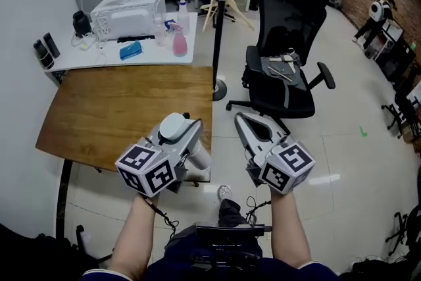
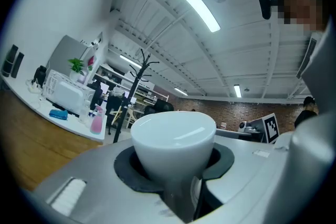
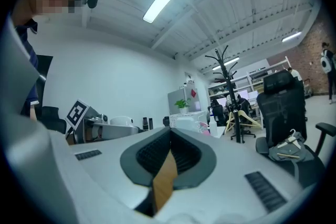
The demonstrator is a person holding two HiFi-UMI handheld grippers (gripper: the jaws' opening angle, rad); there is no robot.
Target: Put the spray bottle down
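Note:
A pink spray bottle (image 1: 179,43) stands upright on the white table (image 1: 85,57) at the back; the left gripper view shows it small and far away (image 2: 96,120). My left gripper (image 1: 176,131) is shut on a white cup-shaped object (image 2: 173,141), held level over the near edge of the wooden table (image 1: 112,108). That object fills the middle of the left gripper view (image 2: 173,165). My right gripper (image 1: 245,120) hangs over the floor beside it. Its jaws (image 3: 169,136) are shut, with nothing between them.
A white microwave (image 1: 128,13), a blue item (image 1: 130,50) and a clear bottle (image 1: 182,6) share the white table. A black coat-stand pole (image 1: 218,23) rises just right of the tables. A black office chair (image 1: 286,62) stands ahead on the right.

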